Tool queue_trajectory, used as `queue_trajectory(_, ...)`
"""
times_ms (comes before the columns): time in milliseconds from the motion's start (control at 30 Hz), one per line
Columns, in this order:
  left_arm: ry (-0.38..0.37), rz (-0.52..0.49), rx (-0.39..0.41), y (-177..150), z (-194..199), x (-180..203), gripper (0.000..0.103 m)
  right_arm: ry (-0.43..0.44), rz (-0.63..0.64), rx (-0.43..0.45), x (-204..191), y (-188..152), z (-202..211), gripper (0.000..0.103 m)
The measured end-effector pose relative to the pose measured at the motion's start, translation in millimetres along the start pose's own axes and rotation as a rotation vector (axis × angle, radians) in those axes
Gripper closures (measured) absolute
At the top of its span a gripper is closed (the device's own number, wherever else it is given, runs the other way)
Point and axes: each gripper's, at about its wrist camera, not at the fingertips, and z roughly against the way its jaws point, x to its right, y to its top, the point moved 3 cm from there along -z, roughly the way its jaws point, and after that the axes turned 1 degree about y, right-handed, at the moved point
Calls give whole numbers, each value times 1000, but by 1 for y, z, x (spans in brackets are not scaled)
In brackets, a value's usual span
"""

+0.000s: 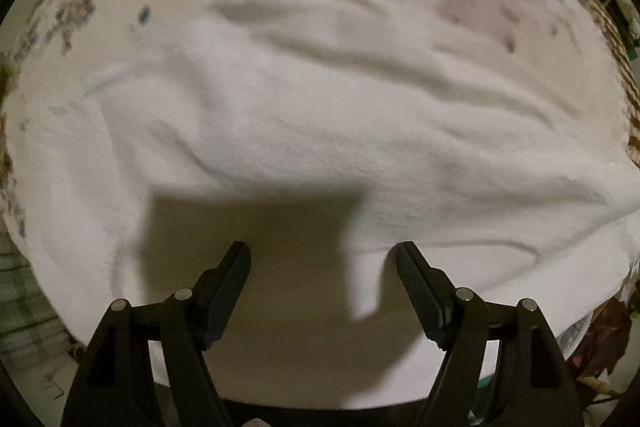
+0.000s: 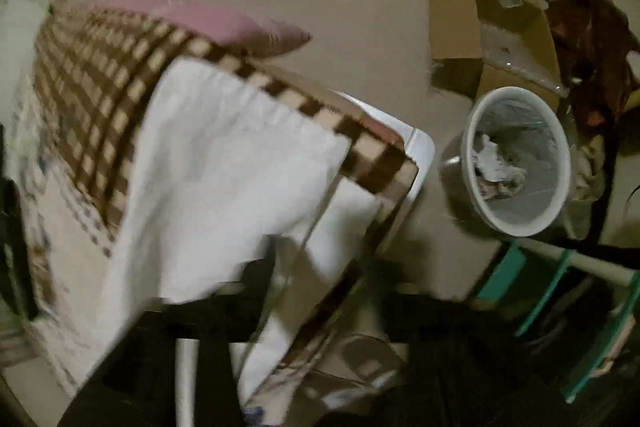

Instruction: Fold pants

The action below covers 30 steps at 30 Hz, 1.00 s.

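Observation:
The white pants (image 1: 304, 115) lie rumpled across the patterned bed cover and fill most of the left wrist view. My left gripper (image 1: 323, 259) is open just above the near edge of the cloth, holding nothing; its shadow falls on the fabric. In the right wrist view the white pants (image 2: 224, 163) hang over the corner of the bed. My right gripper is a dark blur at the bottom of that view, and a fold of the white cloth runs down into it; I cannot tell whether its jaws are shut.
A brown-and-cream checked blanket (image 2: 100, 99) covers the bed, with a pink pillow (image 2: 224, 19) behind it. On the floor stand a white waste bin (image 2: 520, 155), open cardboard boxes (image 2: 492, 27) and a teal rack (image 2: 568, 311).

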Motion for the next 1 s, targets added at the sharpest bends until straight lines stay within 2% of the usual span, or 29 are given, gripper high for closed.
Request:
queue_trajectory(67, -19, 20, 0, 3, -5, -4, 12, 51, 10, 33, -3, 1, 12, 46)
queue_trajectory(100, -41, 34, -9, 6, -8, -7, 9, 71, 19, 32, -10, 1, 15, 46)
queue_trajectory(133, -65, 46, -21, 8, -11, -8, 1, 77, 25, 38, -16, -3, 17, 46)
queue_trajectory(167, -80, 53, -35, 10, -14, -7, 0, 75, 39, 49, -21, -1, 19, 46)
queue_trajectory(233, -58, 58, -51, 12, -17, -4, 0, 7, 75, 78, -33, 8, 17, 46)
queue_trajectory(333, -41, 89, -72, 17, -19, -4, 0, -71, 19, 74, -20, 29, 2, 46)
queue_trajectory(367, -40, 97, -81, 21, -19, -4, 0, -83, -11, 49, -11, 34, -5, 46)
queue_trajectory(433, -37, 116, -97, 22, -17, -4, 0, -52, -58, 10, 1, 36, -15, 47)
queue_trajectory(467, -35, 121, -100, 27, -17, -7, 0, -35, -67, 7, 3, 35, -18, 56)
queue_trajectory(500, -33, 127, -99, 28, -15, -7, 0, -8, -55, 26, 1, 34, -16, 69)
queue_trajectory(533, -31, 133, -95, 27, -14, -7, 0, -19, -24, 48, -3, 33, -14, 78)
queue_trajectory(567, -27, 134, -93, 27, -12, 0, 0, -49, 10, 86, -7, 30, -10, 91)
queue_trajectory(600, -24, 136, -96, 24, -10, 1, 0, -57, 38, 126, -11, 27, -4, 93)
queue_trajectory(700, -33, 127, -105, 16, -3, 4, 0, -59, 66, 188, -17, 19, 17, 94)
queue_trajectory(833, -39, 74, -81, 8, 14, 16, 0, -26, 42, 221, -10, 13, 51, 95)
queue_trajectory(933, -39, 20, -66, 1, 22, 28, 0, -30, 30, 178, 3, 12, 56, 95)
queue_trajectory(1000, -24, -11, -68, 0, 20, 35, 0, -77, 8, 103, 17, 12, 39, 94)
